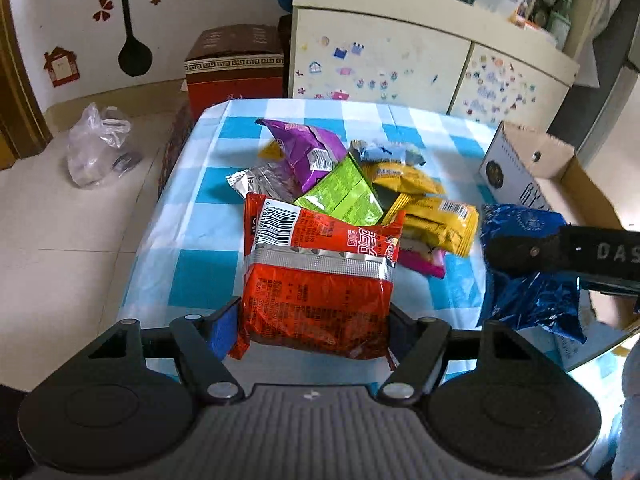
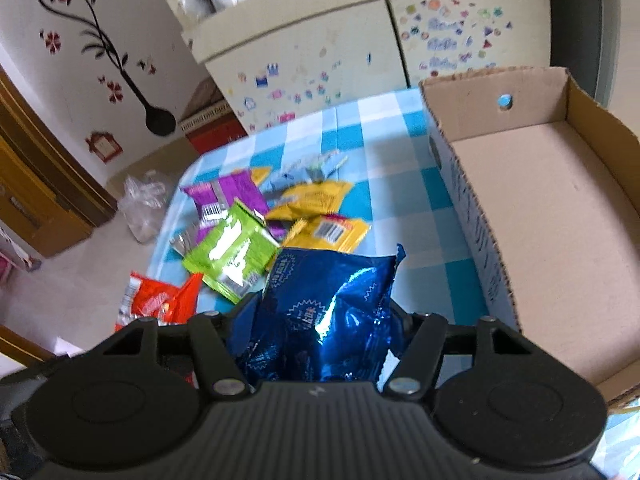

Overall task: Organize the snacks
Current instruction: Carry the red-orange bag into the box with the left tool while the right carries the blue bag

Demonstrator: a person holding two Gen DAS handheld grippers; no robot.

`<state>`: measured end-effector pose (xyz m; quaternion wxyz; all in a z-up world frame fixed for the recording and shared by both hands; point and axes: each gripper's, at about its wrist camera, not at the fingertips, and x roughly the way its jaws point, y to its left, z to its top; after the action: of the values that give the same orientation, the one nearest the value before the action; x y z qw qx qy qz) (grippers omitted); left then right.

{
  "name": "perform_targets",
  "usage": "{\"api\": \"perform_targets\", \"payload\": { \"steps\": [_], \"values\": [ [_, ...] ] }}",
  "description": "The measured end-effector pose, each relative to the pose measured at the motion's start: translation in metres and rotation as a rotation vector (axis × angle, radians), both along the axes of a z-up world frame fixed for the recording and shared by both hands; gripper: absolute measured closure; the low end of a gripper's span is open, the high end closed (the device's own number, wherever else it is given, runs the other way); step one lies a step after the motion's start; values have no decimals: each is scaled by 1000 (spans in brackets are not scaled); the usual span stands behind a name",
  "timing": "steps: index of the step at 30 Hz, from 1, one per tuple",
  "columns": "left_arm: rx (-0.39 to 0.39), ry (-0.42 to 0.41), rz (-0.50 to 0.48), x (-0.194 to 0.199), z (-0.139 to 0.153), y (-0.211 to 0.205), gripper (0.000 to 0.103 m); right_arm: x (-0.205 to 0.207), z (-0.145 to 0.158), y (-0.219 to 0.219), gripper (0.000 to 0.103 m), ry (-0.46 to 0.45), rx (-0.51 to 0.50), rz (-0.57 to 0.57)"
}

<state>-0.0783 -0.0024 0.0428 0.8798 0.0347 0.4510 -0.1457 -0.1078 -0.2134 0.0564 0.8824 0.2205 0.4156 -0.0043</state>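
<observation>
Blue-and-white checked cloth covers the table seen from the left wrist, with pale floor tiles, a clear plastic bag on the floor, a red-and-brown printed carton and a cream cabinet covered in stickers behind it. The left gripper is pinched on a crinkly orange-red foil snack packet, held across its lower half and lifted over the near table edge. Beyond it a loose heap of purple, green, yellow and pink packets is left on the cloth. At the right the right gripper is seen clamped on a shiny dark-blue foil bag. The foil is judged slippery and air-filled, so either packet could be squeezed out sideways or burst if the grip is tightened.

From the right wrist, the same blue bag is held crumpled between closed fingers, well above the cloth. An open brown cardboard box with a bare floor stands at the right, touching the table edge side; a wall with flower decals is behind. The box wall could be caught by the dangling bag, and the light box might be pushed along the smooth cloth.
</observation>
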Motion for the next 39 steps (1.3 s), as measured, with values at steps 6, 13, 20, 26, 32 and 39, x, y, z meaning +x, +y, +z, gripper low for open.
{"api": "perform_targets", "payload": {
  "steps": [6,13,20,26,32,39],
  "values": [
    [-6,-43,-1,-11,17,-7,26,-15,20,-13,39,-66,32,-12],
    [-24,-62,-16,-20,30,-23,26,-31,35,-26,39,-114,26,-38],
    [-53,-67,-19,-25,42,-40,26,-41,46,-40,39,-148,10,-80],
    [-63,-76,-43,-27,51,-62,26,-48,55,-53,39,-171,-33,-130],
    [-70,-78,-78,-28,56,-87,26,-57,62,-73,39,-195,-43,-201],
    [-107,-77,-144,-27,63,-122,27,-71,72,-102,39,-226,-28,-283]
  ]
}}
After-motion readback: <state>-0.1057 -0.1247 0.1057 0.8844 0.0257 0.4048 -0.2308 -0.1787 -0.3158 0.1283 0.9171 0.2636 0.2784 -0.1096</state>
